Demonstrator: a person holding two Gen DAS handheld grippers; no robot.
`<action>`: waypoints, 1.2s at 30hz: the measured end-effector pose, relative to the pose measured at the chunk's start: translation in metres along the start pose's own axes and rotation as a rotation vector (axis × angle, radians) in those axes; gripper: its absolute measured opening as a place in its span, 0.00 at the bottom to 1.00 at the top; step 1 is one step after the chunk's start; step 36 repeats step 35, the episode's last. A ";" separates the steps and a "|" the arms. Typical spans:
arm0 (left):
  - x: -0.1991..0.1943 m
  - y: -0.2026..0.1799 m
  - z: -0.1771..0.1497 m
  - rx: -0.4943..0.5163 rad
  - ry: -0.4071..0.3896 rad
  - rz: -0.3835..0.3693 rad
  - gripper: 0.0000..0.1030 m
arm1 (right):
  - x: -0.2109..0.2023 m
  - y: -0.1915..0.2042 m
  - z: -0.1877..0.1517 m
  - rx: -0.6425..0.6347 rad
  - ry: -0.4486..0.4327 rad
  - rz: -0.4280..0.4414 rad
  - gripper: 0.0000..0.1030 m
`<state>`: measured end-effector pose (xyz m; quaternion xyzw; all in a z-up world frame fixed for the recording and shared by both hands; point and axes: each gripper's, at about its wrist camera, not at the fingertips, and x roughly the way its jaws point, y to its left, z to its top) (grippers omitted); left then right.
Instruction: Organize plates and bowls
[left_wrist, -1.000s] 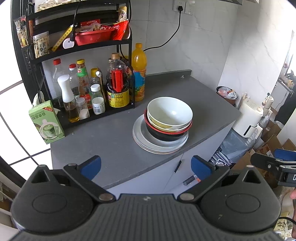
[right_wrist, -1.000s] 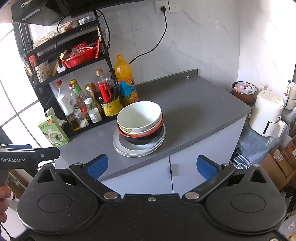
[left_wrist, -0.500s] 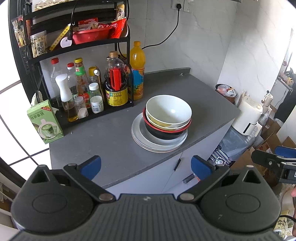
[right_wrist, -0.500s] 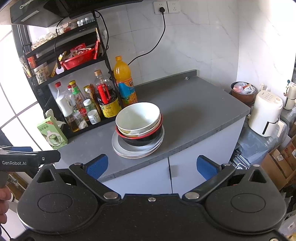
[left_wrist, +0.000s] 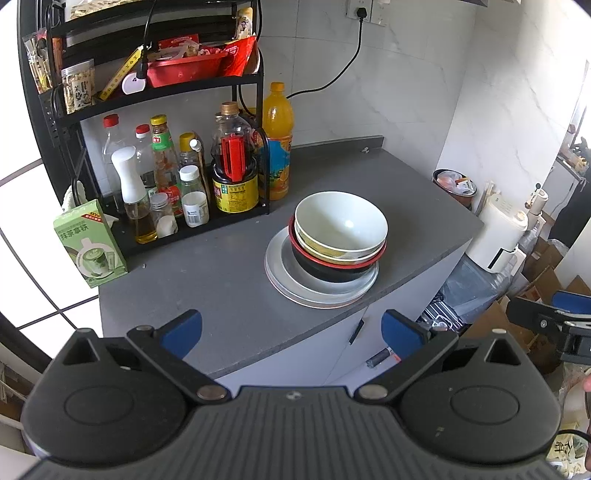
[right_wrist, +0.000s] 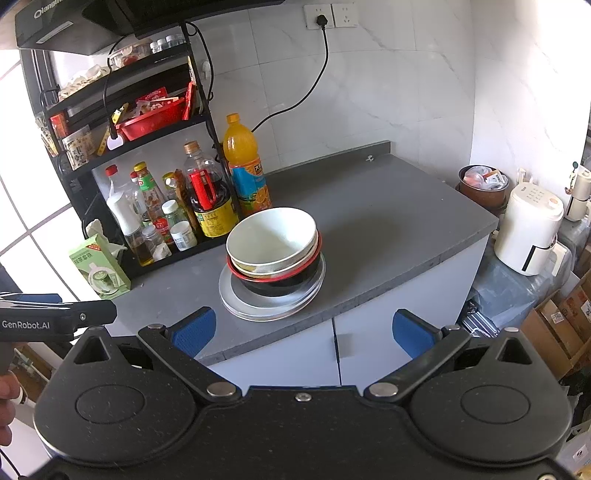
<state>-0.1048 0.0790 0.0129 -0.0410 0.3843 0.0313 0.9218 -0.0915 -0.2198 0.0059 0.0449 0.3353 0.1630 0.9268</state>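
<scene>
The stacked bowls (left_wrist: 340, 230) on the plates (left_wrist: 321, 288) sit ahead of both empty, wide-open tools; the right hand-held gripper (right_wrist: 301, 328) faces them more squarely than the left hand-held gripper (left_wrist: 291, 328).

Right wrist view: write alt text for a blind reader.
Nested bowls sit on stacked plates on a grey kitchen counter, beside a rack of condiment bottles. The right gripper hangs open and empty in front.

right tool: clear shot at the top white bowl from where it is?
Probably yes. The right tool is open and empty, back off the counter edge, with nothing between it and the white bowl topping the stack. The bottles stand behind and left.
</scene>
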 end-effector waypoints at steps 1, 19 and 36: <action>0.001 0.000 0.001 0.000 0.001 -0.001 0.99 | 0.001 0.000 0.001 -0.001 0.000 0.000 1.00; 0.017 -0.002 0.011 -0.001 0.012 -0.005 0.99 | 0.007 -0.001 0.005 0.001 0.005 -0.002 1.00; 0.029 -0.004 0.024 -0.005 0.017 -0.005 0.99 | 0.022 -0.004 0.015 -0.001 0.015 -0.010 1.00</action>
